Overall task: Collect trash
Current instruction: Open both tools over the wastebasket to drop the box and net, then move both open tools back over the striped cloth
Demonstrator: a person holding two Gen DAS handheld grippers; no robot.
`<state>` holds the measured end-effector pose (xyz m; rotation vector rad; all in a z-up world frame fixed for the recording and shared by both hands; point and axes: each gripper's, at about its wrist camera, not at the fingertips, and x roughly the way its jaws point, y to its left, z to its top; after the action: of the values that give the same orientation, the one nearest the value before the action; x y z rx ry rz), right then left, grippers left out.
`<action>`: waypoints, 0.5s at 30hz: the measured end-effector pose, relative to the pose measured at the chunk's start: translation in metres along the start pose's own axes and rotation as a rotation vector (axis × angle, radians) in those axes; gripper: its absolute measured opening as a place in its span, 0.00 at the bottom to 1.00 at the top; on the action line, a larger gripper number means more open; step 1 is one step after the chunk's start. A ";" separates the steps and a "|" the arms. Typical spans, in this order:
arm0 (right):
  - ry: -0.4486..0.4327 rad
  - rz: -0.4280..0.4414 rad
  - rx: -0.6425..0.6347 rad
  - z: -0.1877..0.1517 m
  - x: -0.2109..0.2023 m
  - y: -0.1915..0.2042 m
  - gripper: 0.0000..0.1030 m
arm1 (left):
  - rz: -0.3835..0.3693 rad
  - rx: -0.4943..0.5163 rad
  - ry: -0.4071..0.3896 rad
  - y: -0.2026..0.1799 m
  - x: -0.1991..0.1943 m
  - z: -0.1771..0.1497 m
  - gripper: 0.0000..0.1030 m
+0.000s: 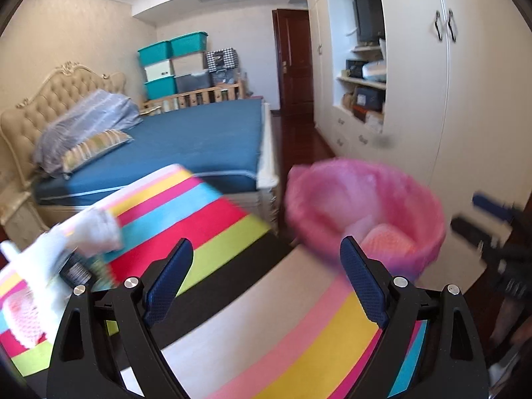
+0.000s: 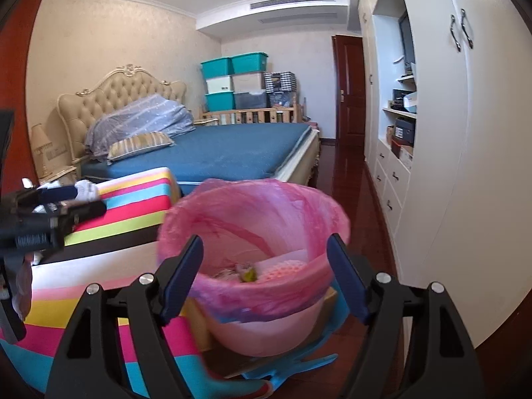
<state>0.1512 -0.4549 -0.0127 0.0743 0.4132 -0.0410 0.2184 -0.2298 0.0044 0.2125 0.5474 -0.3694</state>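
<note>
1. Beside the striped cloth-covered table (image 2: 99, 276), the pink-lined plastic bin (image 2: 256, 232) already holds scraps.
2. I see my left gripper (image 1: 266, 282) and right gripper (image 2: 266, 276) both spread, empty.
3. Next, I judge, comes fetching the crumpled white paper (image 1: 96, 229).

This is a bedroom in a home: a bed (image 2: 226, 153) with a blue sheet, a tufted cream headboard (image 2: 123, 96) and pillows (image 2: 143, 121) fills the middle of the room. White built-in wardrobes (image 2: 465, 133) with drawers and open shelves line the right wall beside a dark wooden door (image 2: 349, 89), and stacked teal and grey storage boxes (image 2: 232, 81) stand at the far wall. A ceiling air vent (image 2: 292, 1), glossy red-brown wood floor (image 2: 352, 193) and a shaded bedside lamp (image 2: 41, 146) complete the domestic look.
</note>
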 end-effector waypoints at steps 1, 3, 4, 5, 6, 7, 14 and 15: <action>0.004 0.012 -0.007 0.000 0.000 0.005 0.73 | 0.015 0.017 0.018 0.003 -0.006 -0.009 0.84; 0.014 0.039 -0.020 -0.001 0.000 0.019 0.74 | 0.042 0.042 0.036 0.008 -0.015 -0.022 0.93; 0.021 0.051 -0.027 -0.002 0.001 0.028 0.74 | 0.063 0.057 0.041 0.013 -0.021 -0.029 0.93; 0.030 0.063 -0.033 -0.003 0.001 0.037 0.74 | 0.080 0.068 0.045 0.017 -0.026 -0.034 0.93; 0.042 0.079 -0.044 -0.005 0.003 0.047 0.75 | 0.095 0.076 0.044 0.024 -0.034 -0.041 0.93; 0.052 0.091 -0.056 -0.007 0.005 0.059 0.75 | 0.107 0.076 0.041 0.033 -0.041 -0.049 0.93; 0.124 0.199 -0.122 -0.016 0.016 0.130 0.75 | 0.277 0.008 0.050 0.108 -0.089 -0.089 0.93; 0.131 0.222 -0.138 -0.016 0.017 0.143 0.75 | 0.323 -0.012 0.053 0.126 -0.096 -0.096 0.93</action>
<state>0.1683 -0.3115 -0.0251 -0.0132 0.5357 0.2119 0.1470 -0.0595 -0.0111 0.2951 0.5569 -0.0465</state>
